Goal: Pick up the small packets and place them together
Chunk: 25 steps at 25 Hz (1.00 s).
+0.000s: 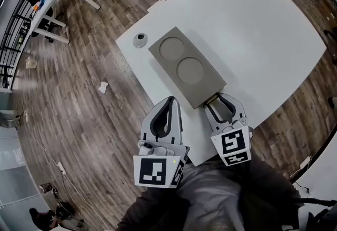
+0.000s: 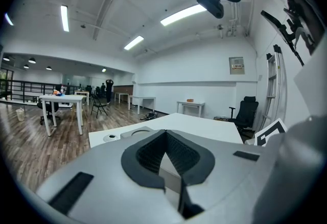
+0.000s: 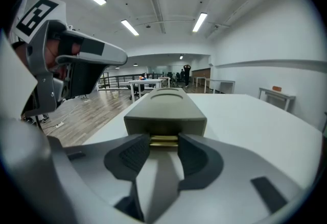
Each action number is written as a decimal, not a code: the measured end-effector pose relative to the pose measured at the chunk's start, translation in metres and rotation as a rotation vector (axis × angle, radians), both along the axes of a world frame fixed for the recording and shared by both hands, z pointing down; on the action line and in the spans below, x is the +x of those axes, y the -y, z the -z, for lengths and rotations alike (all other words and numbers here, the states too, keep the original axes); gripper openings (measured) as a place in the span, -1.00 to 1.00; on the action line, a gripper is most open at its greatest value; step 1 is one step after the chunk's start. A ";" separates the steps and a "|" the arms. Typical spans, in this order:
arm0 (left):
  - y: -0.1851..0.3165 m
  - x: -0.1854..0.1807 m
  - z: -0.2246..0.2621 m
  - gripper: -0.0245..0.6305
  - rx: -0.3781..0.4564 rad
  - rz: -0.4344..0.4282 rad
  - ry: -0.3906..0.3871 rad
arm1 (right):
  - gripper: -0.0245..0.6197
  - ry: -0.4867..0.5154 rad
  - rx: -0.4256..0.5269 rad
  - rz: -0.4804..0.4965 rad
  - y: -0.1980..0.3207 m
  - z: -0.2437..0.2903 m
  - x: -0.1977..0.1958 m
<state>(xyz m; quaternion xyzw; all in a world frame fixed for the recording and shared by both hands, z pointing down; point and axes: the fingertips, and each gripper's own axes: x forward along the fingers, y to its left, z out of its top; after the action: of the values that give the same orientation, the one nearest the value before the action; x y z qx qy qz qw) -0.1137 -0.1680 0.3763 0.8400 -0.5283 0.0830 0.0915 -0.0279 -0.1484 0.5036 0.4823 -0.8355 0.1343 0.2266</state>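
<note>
The right tool [image 3: 163,145] stands released, its ribbed black pads [image 3: 134,154] on either side of a thin stack of what seem to be gold-edged small packets [image 3: 164,140]. These poke from the slot at the near end of a smooth, round-cornered olive-grey box [image 3: 166,108] on the matte white table [image 1: 263,30]. To draw one out cleanly, I would go in level and square, pinch only the flat edges, then pull straight back. The left tool [image 2: 164,135] is clenched on nothing, beside the box.
</note>
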 end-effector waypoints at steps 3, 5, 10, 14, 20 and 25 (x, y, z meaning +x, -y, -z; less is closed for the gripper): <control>-0.003 -0.001 -0.001 -0.92 -0.007 -0.010 -0.009 | -0.40 -0.001 0.005 -0.008 0.001 0.002 0.001; -0.005 -0.002 -0.003 -0.92 -0.023 -0.026 -0.011 | -0.40 0.005 0.008 -0.014 0.000 0.002 0.001; -0.010 0.007 0.004 -0.92 -0.032 -0.087 0.014 | -0.40 0.003 0.011 -0.032 -0.001 0.008 0.006; -0.021 0.002 0.002 -0.92 -0.022 -0.023 0.015 | -0.40 0.003 0.023 -0.021 -0.016 0.007 0.014; -0.055 0.019 -0.005 -0.92 -0.038 0.021 0.037 | -0.40 0.021 0.031 0.001 -0.060 0.003 0.032; -0.088 0.047 -0.009 -0.92 -0.051 0.021 0.045 | -0.40 0.030 0.034 0.017 -0.100 0.002 0.053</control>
<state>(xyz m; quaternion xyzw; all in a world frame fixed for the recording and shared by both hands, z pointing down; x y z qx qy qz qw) -0.0667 -0.0805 0.3849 0.8298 -0.5367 0.1146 0.1017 0.0248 -0.0487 0.5016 0.4769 -0.8450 0.1251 0.2071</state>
